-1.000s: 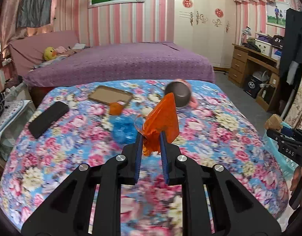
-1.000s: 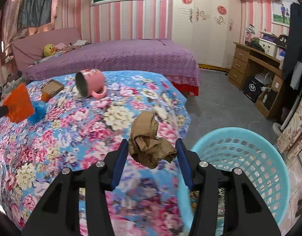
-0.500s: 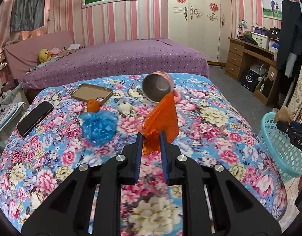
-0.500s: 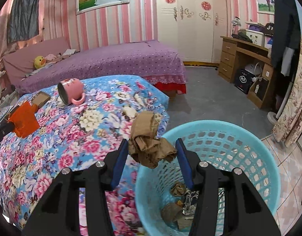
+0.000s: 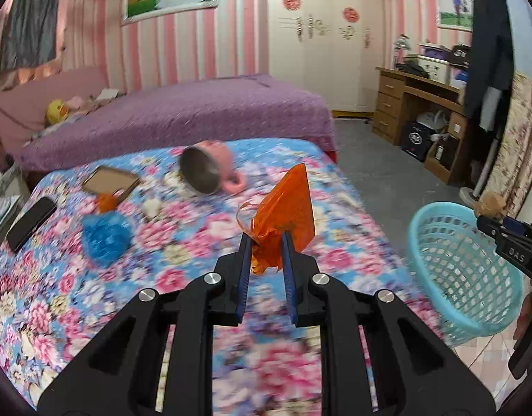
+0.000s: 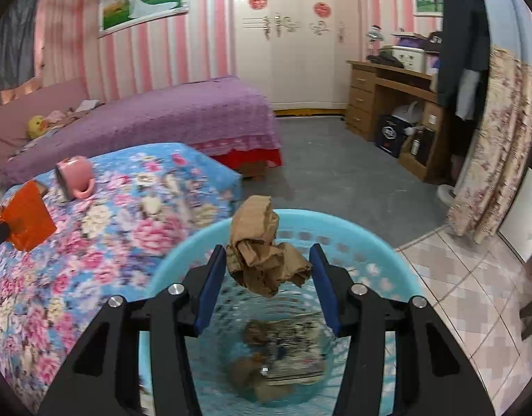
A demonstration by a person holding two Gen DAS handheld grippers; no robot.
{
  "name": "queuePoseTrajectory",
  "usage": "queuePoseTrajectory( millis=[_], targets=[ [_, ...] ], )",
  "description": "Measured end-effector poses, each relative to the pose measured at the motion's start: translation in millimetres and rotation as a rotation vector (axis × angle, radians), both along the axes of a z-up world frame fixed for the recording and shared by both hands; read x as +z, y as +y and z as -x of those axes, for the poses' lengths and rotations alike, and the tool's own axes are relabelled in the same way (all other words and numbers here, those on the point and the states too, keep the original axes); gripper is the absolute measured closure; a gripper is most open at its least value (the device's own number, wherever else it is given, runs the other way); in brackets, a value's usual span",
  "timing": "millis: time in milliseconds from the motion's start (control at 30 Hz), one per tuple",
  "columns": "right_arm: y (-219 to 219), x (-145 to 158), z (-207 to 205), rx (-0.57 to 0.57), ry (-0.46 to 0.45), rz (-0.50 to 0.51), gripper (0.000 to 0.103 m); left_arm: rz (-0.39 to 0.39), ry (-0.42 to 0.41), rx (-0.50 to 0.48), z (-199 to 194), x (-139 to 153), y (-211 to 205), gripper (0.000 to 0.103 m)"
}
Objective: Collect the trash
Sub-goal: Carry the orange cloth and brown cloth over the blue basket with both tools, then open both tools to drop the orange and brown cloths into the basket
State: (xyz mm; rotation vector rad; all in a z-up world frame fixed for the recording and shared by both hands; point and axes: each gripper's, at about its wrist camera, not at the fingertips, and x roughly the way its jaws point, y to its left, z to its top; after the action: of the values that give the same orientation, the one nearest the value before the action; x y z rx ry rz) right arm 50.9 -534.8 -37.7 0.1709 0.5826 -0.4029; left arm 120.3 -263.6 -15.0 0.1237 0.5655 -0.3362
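My left gripper (image 5: 266,239) is shut on an orange plastic wrapper (image 5: 286,215) and holds it above the flowered bedspread (image 5: 182,242). My right gripper (image 6: 268,253) is shut on a crumpled brown paper wad (image 6: 262,253) and holds it over the mouth of the light blue basket (image 6: 182,260), which has several pieces of trash at its bottom. The basket (image 5: 463,267) stands right of the bed in the left wrist view, with the right gripper (image 5: 487,215) at its far rim. A blue crumpled bag (image 5: 104,235) and a small orange piece (image 5: 106,201) lie on the bedspread.
On the bedspread lie a tipped pink mug (image 5: 210,170), a brown flat box (image 5: 110,180) and a black phone (image 5: 32,222). A purple bed (image 6: 162,114) stands behind. A wooden desk (image 6: 390,97) and a floral curtain (image 6: 491,145) are on the right.
Both grippers have swung right with their loads. The right gripper has moved from over the bed's edge to above the basket's mouth. The left gripper has come nearer the basket.
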Motion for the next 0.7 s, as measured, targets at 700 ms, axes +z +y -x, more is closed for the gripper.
queuePoseTrajectory(
  millis=[700],
  targets=[
    [-74,-11,53,-0.108,-0.048,-0.005,0.053,0.023,0.069,-0.237,37,-26,-159,0.087]
  ],
)
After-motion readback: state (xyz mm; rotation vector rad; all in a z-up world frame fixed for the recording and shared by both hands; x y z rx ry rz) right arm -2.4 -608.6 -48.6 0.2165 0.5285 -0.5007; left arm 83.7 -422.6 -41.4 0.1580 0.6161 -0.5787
